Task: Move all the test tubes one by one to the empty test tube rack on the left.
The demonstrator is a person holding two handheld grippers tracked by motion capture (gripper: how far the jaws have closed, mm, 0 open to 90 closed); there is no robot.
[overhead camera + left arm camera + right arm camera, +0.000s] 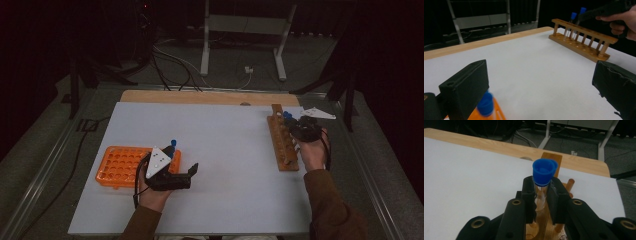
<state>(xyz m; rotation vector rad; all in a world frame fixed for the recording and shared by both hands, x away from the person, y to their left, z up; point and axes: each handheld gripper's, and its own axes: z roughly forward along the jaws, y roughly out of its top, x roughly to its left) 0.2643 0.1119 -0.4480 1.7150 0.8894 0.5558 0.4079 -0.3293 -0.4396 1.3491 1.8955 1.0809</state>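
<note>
A white table [225,150] was spread across the middle of the high view, with a strip of bare wood along its far edge. At the lower left of that view an orange rack [120,165] was laid flat, and one blue-capped tube [173,146] was stood in its right end. A wooden rack [281,145] was set lengthwise at the right of the frame; in the left gripper view it was seen at the upper right, with two blue-capped tubes upright at its far end.

The left gripper [192,171] was held just right of the orange rack, near the lower centre of the high view. In its own view the jaws were spread wide apart, with nothing between them.

The right gripper [541,195] was held over the far end of the wooden rack. Its jaws were clamped on a clear tube [541,197] just under the blue cap [544,171], at the centre of its own view, the tube upright above the rack.
</note>
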